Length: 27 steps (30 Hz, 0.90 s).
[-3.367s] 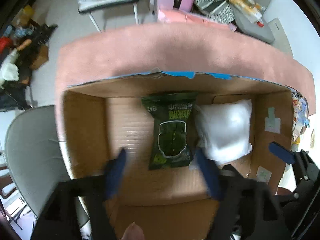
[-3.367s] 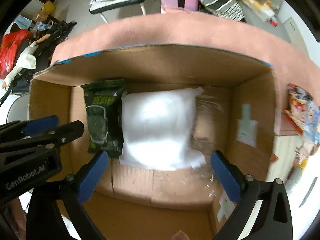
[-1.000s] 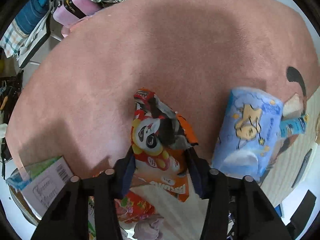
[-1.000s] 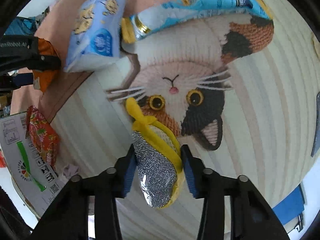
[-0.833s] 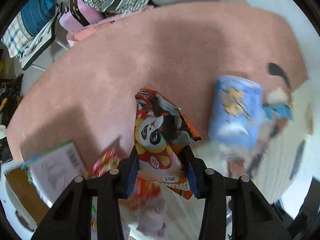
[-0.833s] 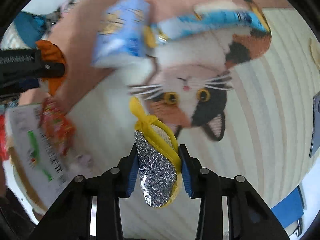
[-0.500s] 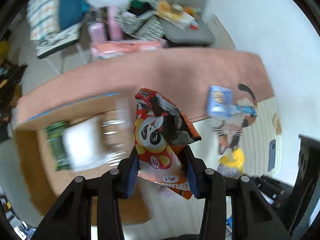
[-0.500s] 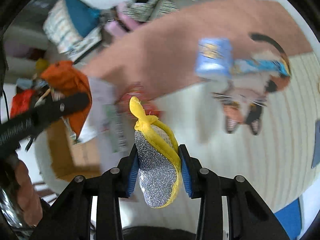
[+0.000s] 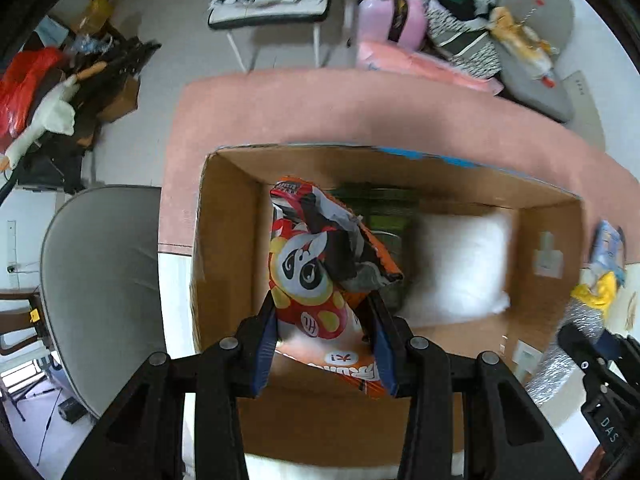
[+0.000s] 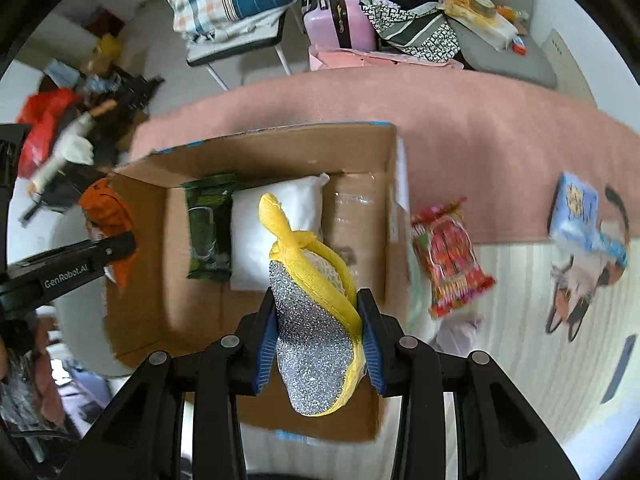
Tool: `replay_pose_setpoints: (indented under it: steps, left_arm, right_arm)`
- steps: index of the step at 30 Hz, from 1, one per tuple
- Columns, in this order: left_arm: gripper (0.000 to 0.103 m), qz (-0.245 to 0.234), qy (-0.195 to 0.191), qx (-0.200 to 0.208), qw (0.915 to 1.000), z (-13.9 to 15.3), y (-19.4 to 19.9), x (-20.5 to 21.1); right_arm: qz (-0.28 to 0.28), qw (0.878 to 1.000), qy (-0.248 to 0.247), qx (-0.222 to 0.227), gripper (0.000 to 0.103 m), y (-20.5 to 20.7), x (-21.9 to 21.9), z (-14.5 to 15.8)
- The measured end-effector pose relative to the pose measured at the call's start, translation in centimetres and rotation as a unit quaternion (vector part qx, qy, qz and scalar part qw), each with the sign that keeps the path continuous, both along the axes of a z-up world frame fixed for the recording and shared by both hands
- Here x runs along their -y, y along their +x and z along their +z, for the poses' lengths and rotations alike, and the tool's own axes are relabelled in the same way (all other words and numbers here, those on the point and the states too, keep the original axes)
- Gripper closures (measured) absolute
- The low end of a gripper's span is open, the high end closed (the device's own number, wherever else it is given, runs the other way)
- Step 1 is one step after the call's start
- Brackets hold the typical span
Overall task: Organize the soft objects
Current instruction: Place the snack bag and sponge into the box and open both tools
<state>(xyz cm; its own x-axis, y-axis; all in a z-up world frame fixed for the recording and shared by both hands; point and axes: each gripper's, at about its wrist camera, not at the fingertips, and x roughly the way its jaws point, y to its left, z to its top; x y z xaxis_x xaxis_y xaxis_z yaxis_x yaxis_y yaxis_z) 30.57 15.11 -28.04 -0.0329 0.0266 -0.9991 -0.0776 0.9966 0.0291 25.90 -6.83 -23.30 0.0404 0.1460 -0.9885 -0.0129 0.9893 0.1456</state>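
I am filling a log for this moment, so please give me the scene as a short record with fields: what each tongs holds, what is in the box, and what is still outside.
left tongs: shut on panda snack bag, above the cardboard box
right tongs: shut on yellow and silver scrubber, above the box
inside box: green packet, white pillow
outside box: red snack bag, blue tissue pack
surface: pink rug

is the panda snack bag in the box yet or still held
Still held. The left gripper is shut on the snack bag, which hangs above the open box; the green pack and white pillow already lie inside.
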Motion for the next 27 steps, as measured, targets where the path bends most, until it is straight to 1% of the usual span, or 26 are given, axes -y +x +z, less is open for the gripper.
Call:
replay_pose_setpoints:
  steps: [3,5,9,11,12,13,15,16,18,20,21,23,25,27]
  left_arm:
    - [0.064,0.004,0.001,-0.017,0.9998,-2.1,1.0,-0.5]
    - [0.064,0.007,-0.006,-0.032,0.9994,-3.4,1.7,-0.9]
    - [0.064,-0.003,-0.008,-0.048,0.9988,-4.8,2.6,-0.7]
    - [0.061,-0.011,-0.012,-0.065,0.9978,-5.6,3.1,-0.3]
    - [0.061,-0.011,-0.015,-0.069,0.9974,-5.9,3.3,-0.2]
    - [0.061,-0.004,-0.016,-0.071,0.9973,-6.1,3.4,-0.3]
    - [0.06,0.003,-0.021,-0.075,0.997,-6.3,3.4,-0.5]
    - [0.059,0.008,-0.026,-0.074,0.9969,-6.2,3.4,-0.6]
    - [0.056,0.014,-0.035,-0.073,0.9966,-5.9,3.4,-0.8]
    - [0.054,0.013,-0.036,-0.069,0.9969,-5.4,3.2,-0.9]
    - [0.048,0.01,-0.034,-0.065,0.9973,-5.0,3.1,-0.9]
    - [0.04,0.006,-0.033,-0.055,0.9979,-4.0,2.9,-0.9]
    - [0.04,0.003,-0.035,-0.045,0.9984,-3.1,2.4,-1.0]
    - [0.04,0.003,-0.037,-0.035,0.9987,-2.1,1.7,-1.1]
  right_arm:
    - [0.006,0.999,-0.033,-0.01,0.063,1.8,-1.6,-1.7]
    - [0.007,0.999,-0.046,-0.015,0.063,2.5,-1.9,-2.7]
    - [0.003,0.997,-0.073,-0.026,0.063,4.2,-2.3,-4.8]
    - [0.004,0.996,-0.084,-0.029,0.062,5.0,-2.2,-5.9]
    - [0.006,0.996,-0.088,-0.032,0.058,5.2,-2.2,-6.4]
    - [0.008,0.995,-0.09,-0.039,0.057,5.6,-2.4,-7.0]
    - [0.01,0.995,-0.09,-0.045,0.044,6.0,-2.4,-7.5]
    - [0.011,0.995,-0.091,-0.048,0.039,6.0,-2.5,-7.6]
    - [0.008,0.995,-0.084,-0.05,0.024,6.0,-2.6,-7.7]
    - [0.004,0.995,-0.086,-0.046,0.022,5.9,-2.8,-7.6]
    - [0.004,0.995,-0.085,-0.045,0.022,5.8,-2.8,-7.5]
    - [0.002,0.996,-0.077,-0.045,0.022,5.6,-2.9,-7.3]
    - [-0.004,0.997,-0.07,-0.042,0.021,5.3,-2.7,-6.8]
    - [-0.011,0.998,-0.051,-0.039,0.012,4.8,-2.4,-6.1]
